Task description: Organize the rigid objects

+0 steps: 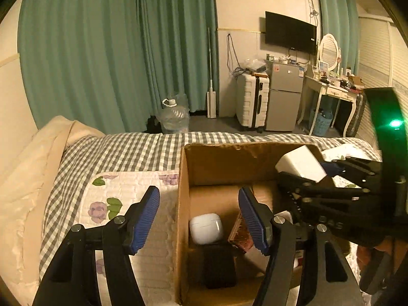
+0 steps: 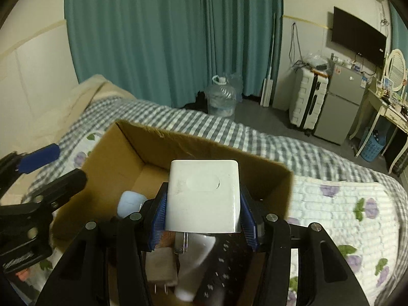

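An open cardboard box (image 1: 219,163) (image 2: 158,150) stands on the bed. My right gripper (image 2: 203,216) is shut on a white charger block (image 2: 202,195) and holds it above the box; the block also shows in the left wrist view (image 1: 301,163). Inside the box lie a white earbud case (image 1: 206,228) (image 2: 131,202), a black object (image 1: 219,265), a patterned item (image 1: 241,232) and a white tube (image 2: 193,267). My left gripper (image 1: 199,219) is open and empty, its fingers astride the box's left wall.
The bed has a grey checked sheet (image 1: 122,150) and a floral quilted pad (image 2: 344,219). A beige blanket (image 1: 23,178) lies at the left. Beyond the bed are a water jug (image 1: 174,116), suitcase (image 1: 252,99), small fridge (image 1: 284,97) and dressing table (image 1: 331,91).
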Available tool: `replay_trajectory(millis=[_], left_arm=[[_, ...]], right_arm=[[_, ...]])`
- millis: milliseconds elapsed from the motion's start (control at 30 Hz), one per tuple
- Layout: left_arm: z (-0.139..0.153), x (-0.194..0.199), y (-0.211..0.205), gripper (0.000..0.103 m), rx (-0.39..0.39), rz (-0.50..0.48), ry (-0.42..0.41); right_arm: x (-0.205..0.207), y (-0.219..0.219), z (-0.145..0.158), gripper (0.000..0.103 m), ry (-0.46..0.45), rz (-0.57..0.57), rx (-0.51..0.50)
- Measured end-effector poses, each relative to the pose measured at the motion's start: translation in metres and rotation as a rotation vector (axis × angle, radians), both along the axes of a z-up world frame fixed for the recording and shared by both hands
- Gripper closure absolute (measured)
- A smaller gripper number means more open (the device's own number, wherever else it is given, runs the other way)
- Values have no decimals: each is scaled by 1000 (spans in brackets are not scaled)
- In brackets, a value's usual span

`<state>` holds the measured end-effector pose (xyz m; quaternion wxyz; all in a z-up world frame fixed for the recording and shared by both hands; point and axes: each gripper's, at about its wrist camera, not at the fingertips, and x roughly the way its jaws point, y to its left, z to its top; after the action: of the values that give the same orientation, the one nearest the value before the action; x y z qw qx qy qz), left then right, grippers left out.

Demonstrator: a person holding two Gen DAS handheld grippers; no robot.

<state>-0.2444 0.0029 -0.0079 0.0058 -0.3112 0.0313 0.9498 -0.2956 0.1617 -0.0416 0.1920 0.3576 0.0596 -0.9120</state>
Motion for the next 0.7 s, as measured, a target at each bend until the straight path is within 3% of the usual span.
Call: replay_trajectory(millis=[133,233,333,467,500,700], left_arm=[[-4,-3,-4,36,0,6,0],[-3,-1,-9,36,15,17,6],[7,9,-10,36,12,24,37],[36,32,-6,35,16,23,108],[45,40,-4,31,10,23,132],[108,100,0,24,5,35,289]], right_arm=[[-12,-11,-16,51,-33,15,17],[-9,-7,-17,20,5,-26,3],[-2,0,-8,20,9,-38,-39],[25,12,19,20,68,-71,-25],[34,16,28,19,86,-76,-22],[99,35,96,5,238,-116,-29]])
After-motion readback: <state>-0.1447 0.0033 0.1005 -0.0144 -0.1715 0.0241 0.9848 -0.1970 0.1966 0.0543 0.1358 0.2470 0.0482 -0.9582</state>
